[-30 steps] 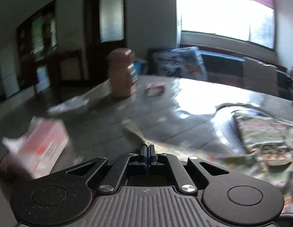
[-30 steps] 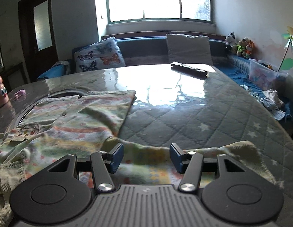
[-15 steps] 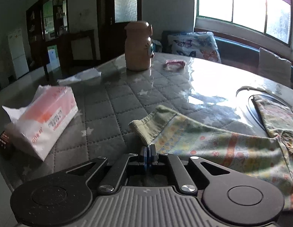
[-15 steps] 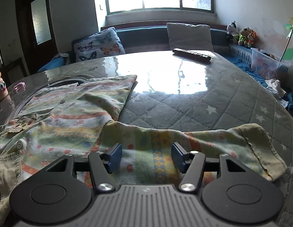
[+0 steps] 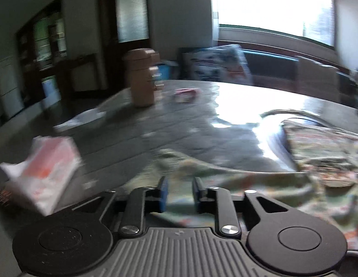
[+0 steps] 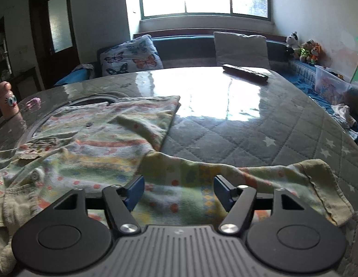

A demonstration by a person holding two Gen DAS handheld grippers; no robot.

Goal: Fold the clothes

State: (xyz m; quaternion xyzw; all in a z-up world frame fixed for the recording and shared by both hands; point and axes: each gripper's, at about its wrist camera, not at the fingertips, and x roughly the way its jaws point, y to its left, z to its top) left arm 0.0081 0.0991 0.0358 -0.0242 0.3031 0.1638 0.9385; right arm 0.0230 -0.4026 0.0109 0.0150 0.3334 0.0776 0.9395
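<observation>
Both grippers have just been letting go: the left gripper (image 5: pixel 179 192), pressed together a second ago, now stands part-spread, and the right gripper (image 6: pixel 179 192) has spread wider. Cloth lies under each gap, but no pad presses on it. The left view is smeared with motion blur, so fine detail there cannot be told.

The pale green child's shirt with coloured bands and small dots (image 6: pixel 91 145) lies face-up on the near left of the grey quilted, star-printed table cover (image 6: pixel 259 136). Its right sleeve (image 6: pixel 259 184) stretches flat toward the right, its ribbed cuff by the near right edge; the other sleeve (image 5: pixel 202 173) reaches left under the left gripper. I judge the spreading-out is done and no fold has yet been made: sleeves, then body, remain.

The shirt looks soft and limp, with buttons down its front. The cover gleams glossy under the window light. On the far left stand a tan plastic bottle (image 5: pixel 142 78) and a small pink object (image 5: pixel 185 93); a soft pack of tissues in orange and white wrap (image 5: pixel 45 168) sits near left, a black remote control (image 6: pixel 245 71) at the far side.
</observation>
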